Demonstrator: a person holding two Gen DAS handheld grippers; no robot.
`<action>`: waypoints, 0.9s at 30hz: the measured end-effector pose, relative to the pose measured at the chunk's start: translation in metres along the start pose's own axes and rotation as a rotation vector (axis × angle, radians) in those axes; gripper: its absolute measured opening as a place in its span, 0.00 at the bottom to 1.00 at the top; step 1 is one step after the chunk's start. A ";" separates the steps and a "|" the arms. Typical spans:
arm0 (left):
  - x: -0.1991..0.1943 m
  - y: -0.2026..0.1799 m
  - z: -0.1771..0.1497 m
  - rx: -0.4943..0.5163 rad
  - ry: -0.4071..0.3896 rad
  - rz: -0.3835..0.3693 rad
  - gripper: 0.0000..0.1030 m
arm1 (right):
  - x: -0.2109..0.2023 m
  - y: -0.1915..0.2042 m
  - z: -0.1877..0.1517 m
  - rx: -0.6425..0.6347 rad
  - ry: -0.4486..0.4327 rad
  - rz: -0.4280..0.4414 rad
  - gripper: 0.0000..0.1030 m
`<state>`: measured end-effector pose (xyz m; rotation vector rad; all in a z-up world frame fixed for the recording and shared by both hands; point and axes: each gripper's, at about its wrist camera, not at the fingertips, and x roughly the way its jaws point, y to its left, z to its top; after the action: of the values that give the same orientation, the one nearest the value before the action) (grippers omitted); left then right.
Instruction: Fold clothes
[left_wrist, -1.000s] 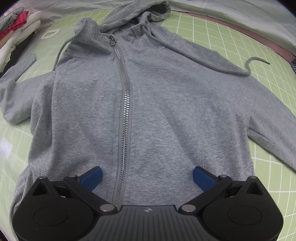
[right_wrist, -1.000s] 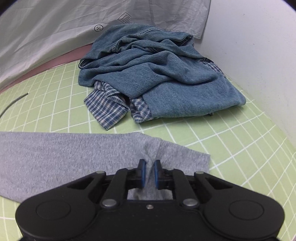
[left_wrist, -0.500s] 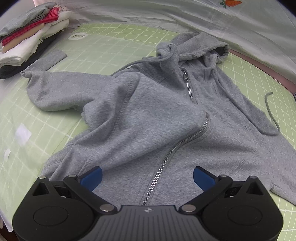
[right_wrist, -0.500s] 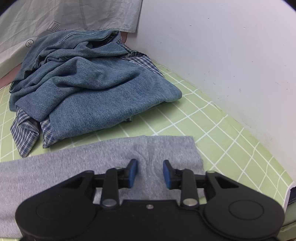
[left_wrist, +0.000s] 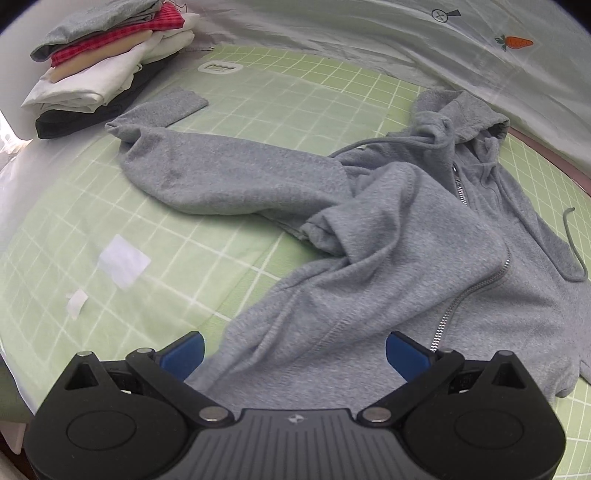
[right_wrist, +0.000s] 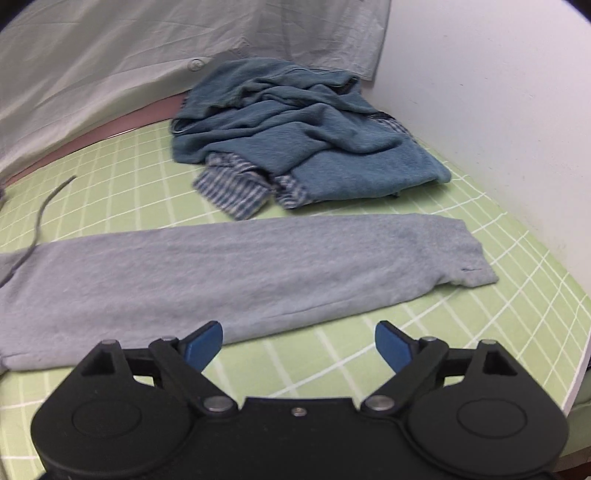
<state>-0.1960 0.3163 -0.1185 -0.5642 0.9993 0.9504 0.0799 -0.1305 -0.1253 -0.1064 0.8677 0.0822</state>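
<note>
Left wrist view shows the left gripper (left_wrist: 294, 352) with its blue pads wide apart over the near hem of the grey hoodie (left_wrist: 424, 258), clamping nothing. The hoodie lies on the green grid mat (left_wrist: 258, 99) covering the desk. A second ago this view looked straight down the zipper (left_wrist: 469, 291) with the garment flat and centred; now the garment sits to the right, the zipper runs slantwise, and the left front panel is rumpled. The left sleeve (left_wrist: 229, 177) stretches to the far left, its cuff near a stack of folded clothes (left_wrist: 103, 62) that has come fully into sight at the far left corner. Two white paper scraps (left_wrist: 123, 260) lie on the mat at the near left.

In the right wrist view, the right gripper (right_wrist: 298, 343) was pinched on the end of the right sleeve (right_wrist: 258, 273) a second ago; now its jaws are opening, stand wide, and only bare mat lies between them. The sleeve lies flat and straight across the mat, just beyond the pads, cuff to the right. Far behind it sits a heap of blue denim (right_wrist: 303, 147) over a plaid garment (right_wrist: 236, 188), beside the white wall (right_wrist: 498, 110). This frame is blurred.
</note>
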 end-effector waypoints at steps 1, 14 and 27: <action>0.000 0.011 0.002 -0.006 -0.006 0.001 1.00 | -0.007 0.013 -0.004 -0.004 0.002 0.016 0.89; 0.034 0.147 0.052 -0.115 -0.014 0.030 1.00 | -0.049 0.203 -0.049 -0.148 0.017 0.172 0.91; 0.091 0.191 0.175 -0.060 -0.125 0.051 0.87 | -0.029 0.248 -0.053 -0.008 0.008 -0.017 0.99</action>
<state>-0.2646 0.5820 -0.1171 -0.5248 0.8793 1.0507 -0.0072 0.1077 -0.1517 -0.1215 0.8741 0.0695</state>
